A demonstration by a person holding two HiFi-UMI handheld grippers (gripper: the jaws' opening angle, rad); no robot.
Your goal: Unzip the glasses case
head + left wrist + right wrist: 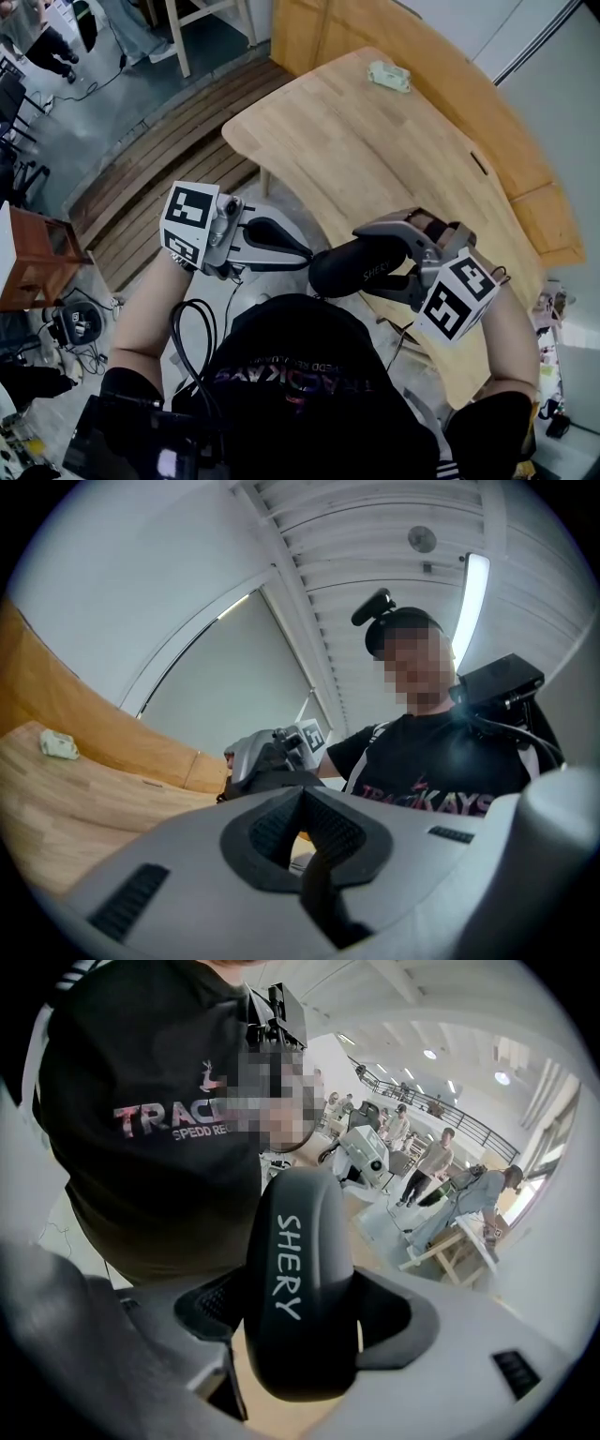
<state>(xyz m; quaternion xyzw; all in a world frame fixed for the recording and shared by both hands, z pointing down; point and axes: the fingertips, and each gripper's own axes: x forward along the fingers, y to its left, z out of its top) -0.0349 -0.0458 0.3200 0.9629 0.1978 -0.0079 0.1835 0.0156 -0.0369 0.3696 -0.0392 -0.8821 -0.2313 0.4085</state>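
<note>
A: The black oval hard-shell glasses case (295,1288) sits crosswise between the right gripper's (375,262) jaws, which clamp it.

B: The left gripper (302,257), pressed fully closed, meets the case's end nearest it. Whether it pinches a zip pull cannot be made out.

A: If not, it likely pulls away empty. A hard tug could twist the case from the right jaws and drop it short of the light wooden table (375,141) beyond.

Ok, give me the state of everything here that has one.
glasses case: held off the table, looks closed.
right tongs: shut on the glasses case.
left tongs: shut at the case's end; zip pull not visible.
pale green object: lying on the table, untouched.
</note>
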